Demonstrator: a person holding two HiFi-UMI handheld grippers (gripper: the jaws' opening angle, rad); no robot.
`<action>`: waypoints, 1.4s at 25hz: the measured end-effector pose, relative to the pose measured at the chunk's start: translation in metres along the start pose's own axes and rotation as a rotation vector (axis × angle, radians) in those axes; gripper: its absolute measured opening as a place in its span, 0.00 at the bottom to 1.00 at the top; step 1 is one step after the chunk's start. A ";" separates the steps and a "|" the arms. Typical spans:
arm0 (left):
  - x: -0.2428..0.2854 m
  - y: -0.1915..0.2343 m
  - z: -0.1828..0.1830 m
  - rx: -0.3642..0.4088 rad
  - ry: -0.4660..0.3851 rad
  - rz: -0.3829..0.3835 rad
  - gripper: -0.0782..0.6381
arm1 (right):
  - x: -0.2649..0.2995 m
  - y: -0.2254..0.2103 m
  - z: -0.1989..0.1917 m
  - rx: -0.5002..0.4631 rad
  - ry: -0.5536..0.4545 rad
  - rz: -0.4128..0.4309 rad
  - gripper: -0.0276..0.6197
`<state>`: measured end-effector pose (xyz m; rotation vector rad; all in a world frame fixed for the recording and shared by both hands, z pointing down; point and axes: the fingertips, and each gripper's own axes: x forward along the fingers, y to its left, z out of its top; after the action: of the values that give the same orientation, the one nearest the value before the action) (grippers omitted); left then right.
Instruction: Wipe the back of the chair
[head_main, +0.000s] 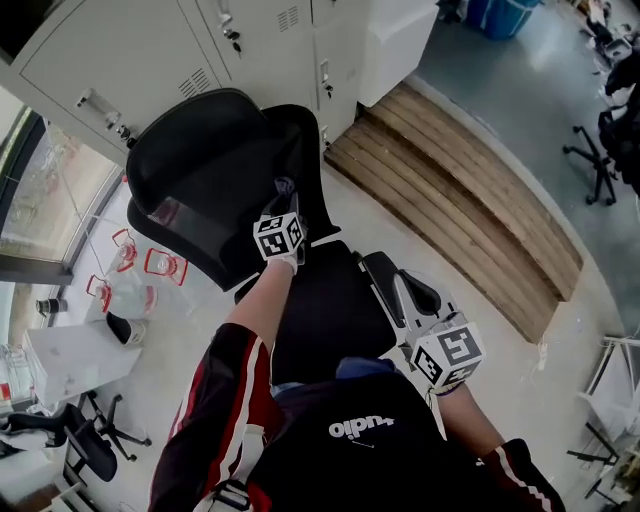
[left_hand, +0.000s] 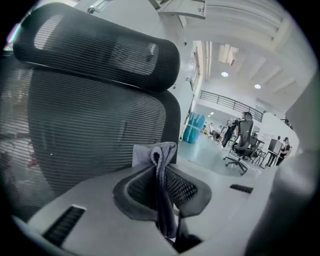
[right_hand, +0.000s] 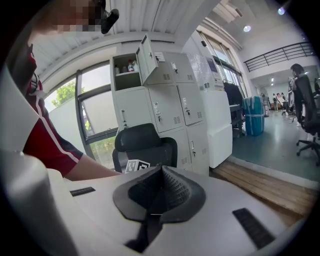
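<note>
Left gripper (left_hand: 161, 175) fingers pinched the cloth (left_hand: 150, 152) mid-frame; dragging over the chair back (left_hand: 85, 125) could've tugged it loose. Right gripper (right_hand: 159, 172) fingers were together, empty.

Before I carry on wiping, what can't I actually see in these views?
- Whether the cloth touches the chair back: in the head view the left claw's marker cube covers it; the left gripper view gives no depth.
- Chair base: hidden under the seat and the person's torso in the head view.
- Rear face of the chair back: turned away in all views.
- Dirt on the mesh: too fine to tell.
</note>
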<state>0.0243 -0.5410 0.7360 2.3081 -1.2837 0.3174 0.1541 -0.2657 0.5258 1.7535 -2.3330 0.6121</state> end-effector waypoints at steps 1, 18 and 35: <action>0.007 -0.008 0.001 0.006 0.003 -0.013 0.19 | -0.002 -0.006 0.000 0.007 0.000 -0.012 0.07; 0.026 -0.129 0.023 0.002 -0.026 -0.226 0.19 | -0.027 -0.042 0.005 0.056 -0.036 -0.053 0.07; -0.208 0.124 0.015 -0.163 -0.183 0.246 0.19 | 0.031 0.071 0.030 -0.081 -0.023 0.251 0.07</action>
<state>-0.1923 -0.4517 0.6721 2.0838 -1.6250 0.0786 0.0810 -0.2889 0.4937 1.4541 -2.5769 0.5250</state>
